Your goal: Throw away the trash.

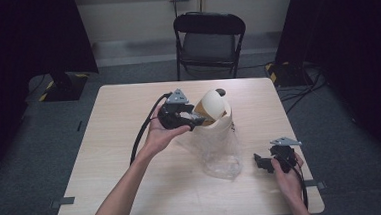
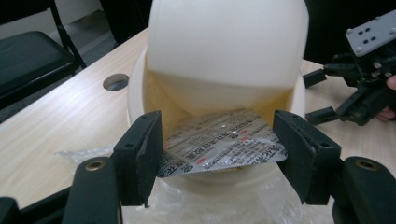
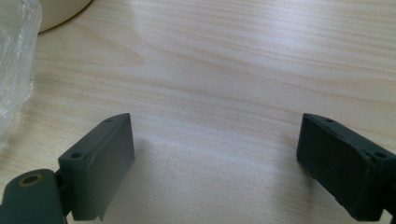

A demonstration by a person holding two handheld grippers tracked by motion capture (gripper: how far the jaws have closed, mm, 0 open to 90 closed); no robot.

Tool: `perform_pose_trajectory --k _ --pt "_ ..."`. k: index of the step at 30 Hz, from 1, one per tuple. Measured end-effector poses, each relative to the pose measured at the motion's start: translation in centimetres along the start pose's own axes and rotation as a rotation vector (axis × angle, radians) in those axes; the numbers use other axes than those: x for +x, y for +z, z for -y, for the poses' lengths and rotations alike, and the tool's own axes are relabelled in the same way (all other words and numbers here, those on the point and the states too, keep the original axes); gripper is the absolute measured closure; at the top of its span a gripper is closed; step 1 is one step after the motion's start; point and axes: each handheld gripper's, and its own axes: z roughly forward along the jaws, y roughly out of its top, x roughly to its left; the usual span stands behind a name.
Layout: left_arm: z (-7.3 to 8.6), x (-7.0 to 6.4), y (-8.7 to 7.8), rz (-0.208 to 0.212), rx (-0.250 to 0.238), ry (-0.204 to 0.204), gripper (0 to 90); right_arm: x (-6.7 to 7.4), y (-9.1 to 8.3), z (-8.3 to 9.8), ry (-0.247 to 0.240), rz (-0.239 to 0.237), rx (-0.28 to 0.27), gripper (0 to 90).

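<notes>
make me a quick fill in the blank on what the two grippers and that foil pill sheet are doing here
The left gripper is shut on a silver ____ pack.
The pack is held at the mouth of a cream ____ with a hinged lid.
The right gripper has its jaws ____ over the bare table.
A clear plastic ____ lies in front of the container.

Missing words: blister; container; open; bag

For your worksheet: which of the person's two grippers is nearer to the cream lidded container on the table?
Left. The left gripper is right at the cream container, holding a foil blister pack at its open mouth. The right gripper rests apart, near the table's right edge, jaws open.
</notes>
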Motion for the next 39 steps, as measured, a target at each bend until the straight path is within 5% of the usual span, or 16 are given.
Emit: perform_pose_trajectory --k 8,16,20,22,32,39 --pt "-0.3 0.2 0.6 0.018 -0.014 -0.029 41.7 0.0 0.0 0.0 -0.002 0.001 -0.001 10.5" --pt "-0.2 0.6 0.5 0.014 -0.017 -0.046 31.3 0.0 0.0 0.0 -0.003 0.001 -0.001 10.5" --pt "0.1 0.8 0.4 -0.005 -0.01 -0.068 14.7 0.0 0.0 0.0 -0.003 0.001 -0.001 10.5" --pt "0.5 1.0 0.1 -0.004 -0.01 -0.094 16.4 0.0 0.0 0.0 -0.003 0.001 -0.001 10.5" --pt "2.9 2.4 -3.1 -0.032 -0.044 -0.161 15.6 0.0 0.0 0.0 -0.001 0.0 -0.001 10.5" --pt "4.6 2.9 -5.7 -0.073 -0.039 -0.142 15.7 0.0 0.0 0.0 0.0 0.0 0.0 10.5"
